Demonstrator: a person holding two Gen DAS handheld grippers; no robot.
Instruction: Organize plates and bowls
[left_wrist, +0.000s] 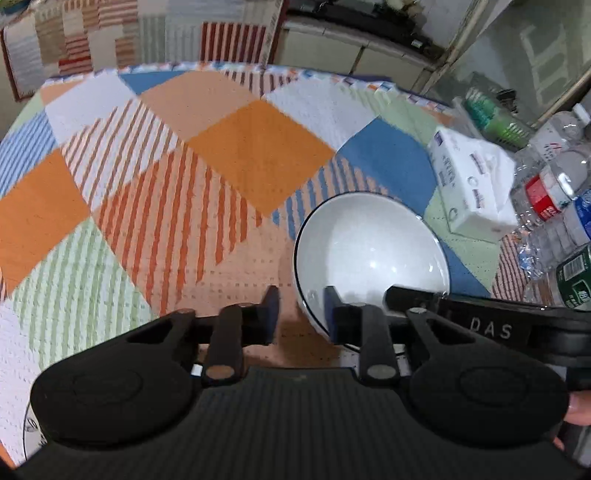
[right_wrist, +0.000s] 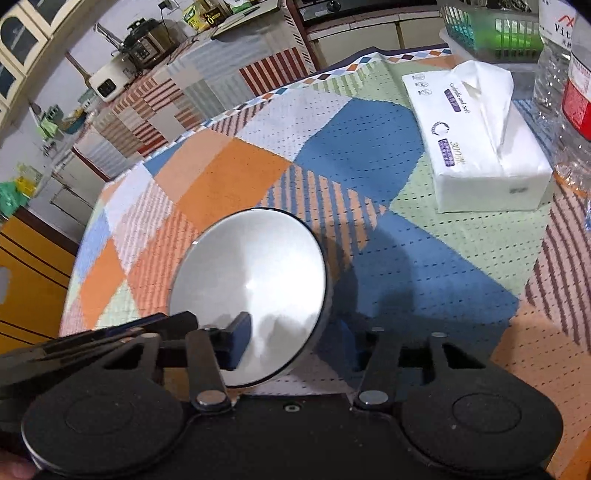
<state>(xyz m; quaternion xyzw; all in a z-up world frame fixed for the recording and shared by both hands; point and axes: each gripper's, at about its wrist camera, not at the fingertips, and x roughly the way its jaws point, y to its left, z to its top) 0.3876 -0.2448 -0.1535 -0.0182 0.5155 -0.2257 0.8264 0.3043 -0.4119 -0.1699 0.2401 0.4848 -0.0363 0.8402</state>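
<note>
A white bowl (left_wrist: 369, 258) with a thin dark rim is being straddled at its near edge by both grippers at once above a patchwork tablecloth (left_wrist: 236, 155). In the left wrist view, the left gripper (left_wrist: 301, 314) is being held well apart, one finger outside the bowl's wall and the other inside the rim; whether either pad is touching is not being shown. The bowl is lying just ahead and slightly to that gripper's right. In the right wrist view, the right gripper (right_wrist: 293, 339) is likewise being kept open across the rim, its left finger inside the bowl (right_wrist: 251, 291) and its right finger outside, with the bowl ahead and to its left. The bowl is being seen tilted, its mouth turned toward the cameras. Both are equally near, so either could be closed on the wall. A tissue pack (right_wrist: 480, 147) and plastic bottles (left_wrist: 554, 192) are being left well apart at the table's right side
</note>
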